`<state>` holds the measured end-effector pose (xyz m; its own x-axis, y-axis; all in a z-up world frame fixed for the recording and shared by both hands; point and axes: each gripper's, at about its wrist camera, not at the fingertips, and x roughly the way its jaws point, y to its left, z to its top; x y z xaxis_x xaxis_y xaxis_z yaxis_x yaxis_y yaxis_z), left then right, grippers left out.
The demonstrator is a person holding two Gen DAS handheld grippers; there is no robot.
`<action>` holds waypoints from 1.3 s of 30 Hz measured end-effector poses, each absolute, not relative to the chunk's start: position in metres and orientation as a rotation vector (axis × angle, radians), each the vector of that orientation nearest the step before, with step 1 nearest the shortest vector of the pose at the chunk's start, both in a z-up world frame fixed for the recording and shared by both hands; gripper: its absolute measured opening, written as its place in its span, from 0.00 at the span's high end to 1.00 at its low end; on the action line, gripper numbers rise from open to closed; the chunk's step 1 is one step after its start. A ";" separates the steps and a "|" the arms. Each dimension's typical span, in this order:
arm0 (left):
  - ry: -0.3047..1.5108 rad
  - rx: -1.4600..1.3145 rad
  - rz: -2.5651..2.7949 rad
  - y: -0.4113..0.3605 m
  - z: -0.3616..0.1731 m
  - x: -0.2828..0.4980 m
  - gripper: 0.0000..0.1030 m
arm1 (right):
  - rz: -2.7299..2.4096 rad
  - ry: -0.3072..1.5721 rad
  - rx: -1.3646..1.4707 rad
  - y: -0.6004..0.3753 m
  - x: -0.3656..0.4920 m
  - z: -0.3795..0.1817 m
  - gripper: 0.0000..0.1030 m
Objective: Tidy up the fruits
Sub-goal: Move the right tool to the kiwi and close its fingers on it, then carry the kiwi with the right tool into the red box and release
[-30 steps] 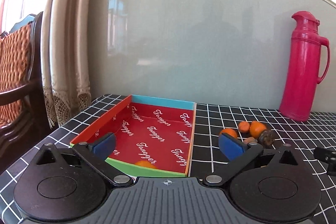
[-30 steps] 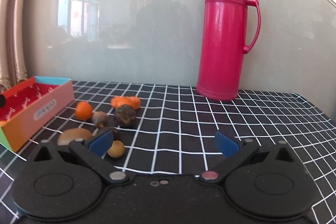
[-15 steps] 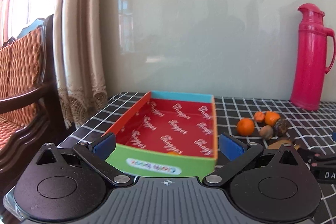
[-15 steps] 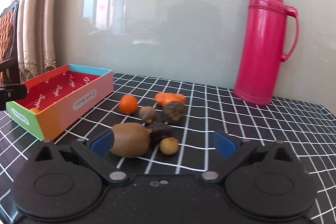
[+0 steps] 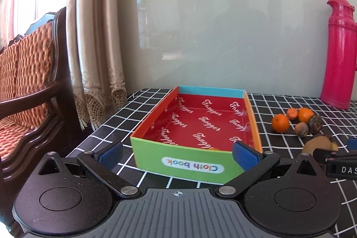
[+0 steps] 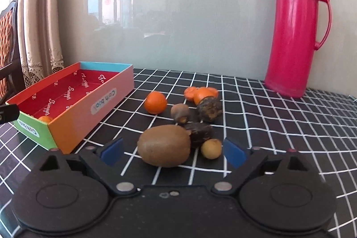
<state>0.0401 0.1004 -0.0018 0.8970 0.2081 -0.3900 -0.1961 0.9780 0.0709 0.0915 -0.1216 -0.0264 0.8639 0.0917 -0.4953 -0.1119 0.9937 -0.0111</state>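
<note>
The box [image 6: 73, 104] sits left of the kiwi [image 6: 164, 145], one orange [image 6: 45, 119] inside. The right gripper [image 6: 173, 152], jaws just narrowing, brackets the kiwi untouched. The left gripper [image 5: 178, 154] gapes before the box.

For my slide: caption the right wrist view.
Open right claw closing around a kiwi beside the cloth-book box.

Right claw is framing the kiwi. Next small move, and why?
Probably ease the right claw forward a touch, then finish closing on the kiwi. Its jaws have just been narrowing, but both pads stand clear of the kiwi, which sits between them. The small yellow fruit lies close by the right pad, so keep that outside.
</note>
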 end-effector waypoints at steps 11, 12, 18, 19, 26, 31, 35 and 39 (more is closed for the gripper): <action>0.438 0.023 0.245 0.123 -0.011 0.042 0.00 | 0.073 0.596 -0.063 -0.101 0.113 -0.041 0.28; 0.442 0.017 0.246 0.126 -0.011 0.042 0.00 | 0.057 0.602 -0.074 -0.098 0.115 -0.043 0.29; 0.481 -0.016 0.266 0.144 -0.017 0.044 0.00 | 0.021 0.597 -0.082 -0.099 0.122 -0.044 0.39; 0.483 -0.022 0.270 0.146 -0.017 0.044 0.00 | 0.023 0.600 -0.088 -0.099 0.123 -0.045 0.39; 0.490 -0.032 0.270 0.149 -0.018 0.043 0.00 | 0.040 0.619 -0.074 -0.102 0.126 -0.048 0.39; 0.492 -0.013 0.258 0.141 -0.017 0.045 0.00 | 0.050 0.622 -0.066 -0.104 0.128 -0.046 0.40; 0.492 -0.009 0.258 0.139 -0.017 0.045 0.00 | 0.057 0.606 -0.048 -0.104 0.124 -0.039 0.40; 0.490 -0.004 0.259 0.137 -0.017 0.043 0.00 | 0.072 0.594 -0.050 -0.097 0.118 -0.031 0.40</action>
